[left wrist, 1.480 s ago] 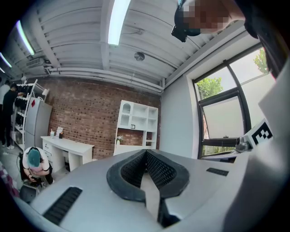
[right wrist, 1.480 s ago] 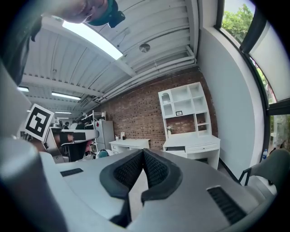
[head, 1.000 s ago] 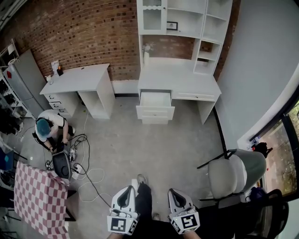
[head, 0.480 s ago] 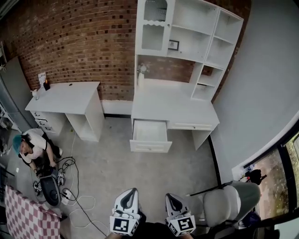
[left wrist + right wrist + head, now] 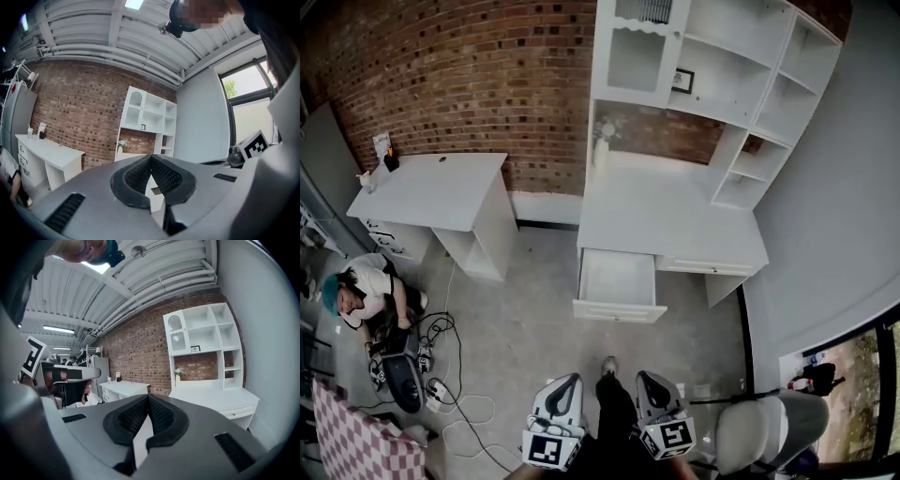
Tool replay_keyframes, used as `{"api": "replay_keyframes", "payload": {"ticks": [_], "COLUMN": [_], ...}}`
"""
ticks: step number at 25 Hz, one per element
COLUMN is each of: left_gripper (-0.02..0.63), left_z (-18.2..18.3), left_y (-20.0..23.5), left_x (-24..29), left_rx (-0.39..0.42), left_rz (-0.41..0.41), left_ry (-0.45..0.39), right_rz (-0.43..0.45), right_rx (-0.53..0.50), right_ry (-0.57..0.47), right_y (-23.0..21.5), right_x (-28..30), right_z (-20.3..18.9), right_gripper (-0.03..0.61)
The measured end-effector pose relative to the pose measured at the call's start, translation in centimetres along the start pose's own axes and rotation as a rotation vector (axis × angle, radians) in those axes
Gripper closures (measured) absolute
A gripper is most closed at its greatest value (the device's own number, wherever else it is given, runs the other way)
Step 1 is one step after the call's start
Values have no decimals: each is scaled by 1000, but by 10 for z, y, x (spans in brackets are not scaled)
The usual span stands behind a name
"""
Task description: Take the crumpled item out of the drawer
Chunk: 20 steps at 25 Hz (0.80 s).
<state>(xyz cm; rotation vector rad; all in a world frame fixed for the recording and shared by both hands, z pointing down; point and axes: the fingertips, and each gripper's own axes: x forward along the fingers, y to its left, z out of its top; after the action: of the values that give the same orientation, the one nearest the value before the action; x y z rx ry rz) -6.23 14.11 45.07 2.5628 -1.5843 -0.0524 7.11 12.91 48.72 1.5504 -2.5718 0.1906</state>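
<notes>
The white desk [image 5: 670, 220] with its shelf hutch stands against the brick wall. Its left drawer [image 5: 619, 279] is pulled open, and the inside looks pale; I cannot make out a crumpled item in it from here. Both grippers hang low at the bottom of the head view, well short of the drawer. My left gripper [image 5: 570, 382] is shut with nothing in it, its ribbed pads touching [image 5: 150, 158]. My right gripper [image 5: 645, 380] is shut and empty as well [image 5: 147, 397]. The desk [image 5: 213, 398] shows ahead in the right gripper view.
A second white desk [image 5: 441, 192] stands to the left. A person [image 5: 361, 295] crouches on the floor by cables [image 5: 450, 394] and a dark device. An office chair [image 5: 769, 431] sits at the bottom right, and a checked cloth [image 5: 342, 441] at the bottom left.
The view has moved closer to the desk, so the open drawer sits nearer and larger. Both grippers stay shut at the bottom of the view.
</notes>
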Motion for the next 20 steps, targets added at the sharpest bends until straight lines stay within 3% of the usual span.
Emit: {"api": "replay_keyframes", "payload": {"ticks": [11, 20], "left_gripper": [589, 589], "left_z": [15, 12], "left_y": [84, 107], "left_x": [198, 328], "left_rx": [-53, -79], "left_rz": [90, 192], "left_ry": [-2, 68], "right_rz": [98, 179], "right_rx": [-19, -23], "right_ry": [101, 253], "right_y": [-112, -193], "right_x": [221, 345], "right_z": [-10, -45], "right_gripper": [565, 564]}}
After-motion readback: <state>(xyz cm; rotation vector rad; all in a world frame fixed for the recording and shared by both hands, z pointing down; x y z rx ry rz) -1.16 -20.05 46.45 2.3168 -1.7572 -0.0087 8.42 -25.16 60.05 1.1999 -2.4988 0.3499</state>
